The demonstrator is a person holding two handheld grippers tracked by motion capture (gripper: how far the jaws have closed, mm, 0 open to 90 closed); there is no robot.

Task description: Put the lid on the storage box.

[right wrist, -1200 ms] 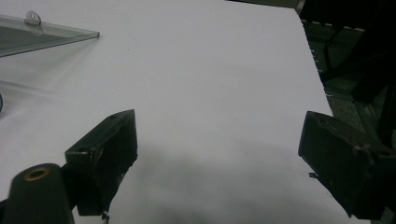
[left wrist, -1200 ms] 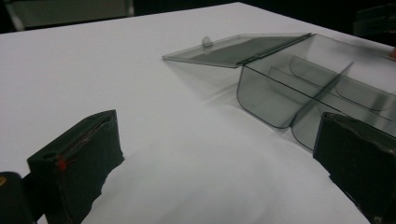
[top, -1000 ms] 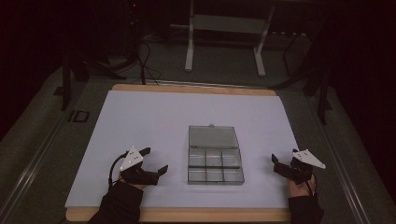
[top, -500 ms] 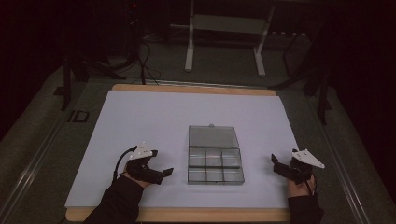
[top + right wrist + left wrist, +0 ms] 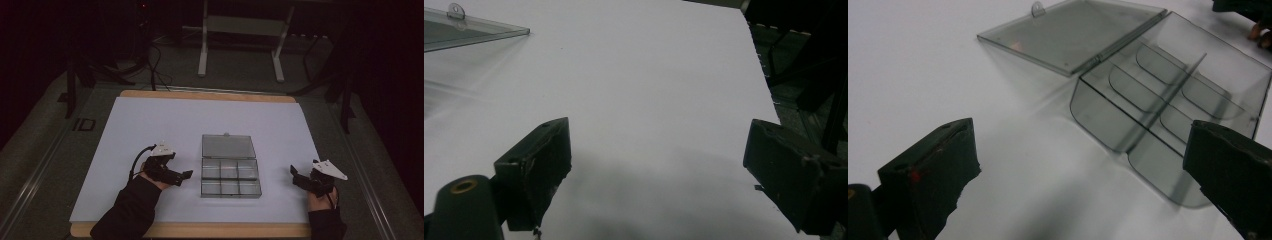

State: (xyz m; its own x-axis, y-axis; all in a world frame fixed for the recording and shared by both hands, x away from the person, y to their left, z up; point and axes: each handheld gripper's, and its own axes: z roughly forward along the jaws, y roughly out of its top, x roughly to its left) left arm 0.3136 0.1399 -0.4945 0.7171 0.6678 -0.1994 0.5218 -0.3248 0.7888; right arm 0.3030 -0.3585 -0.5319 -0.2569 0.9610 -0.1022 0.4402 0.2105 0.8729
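black jaws of the left gripper [image 5: 184, 176] stand wide apart, released, grasping nothing, low over the desk [image 5: 150, 130]. it points toward the clear plastic box [image 5: 230, 179], which lies just beside it, near the middle of the white sheet. the box is open: its lid [image 5: 1073, 32] lies flat behind the hinge, and its six compartments look empty. the right gripper [image 5: 296, 176] is also released, jaws spread, resting well apart from the box at the right edge of the sheet. step in hand, as judged: approach to the box. the next move likely calls for the left gripper to steady the near wall or reach the lid.
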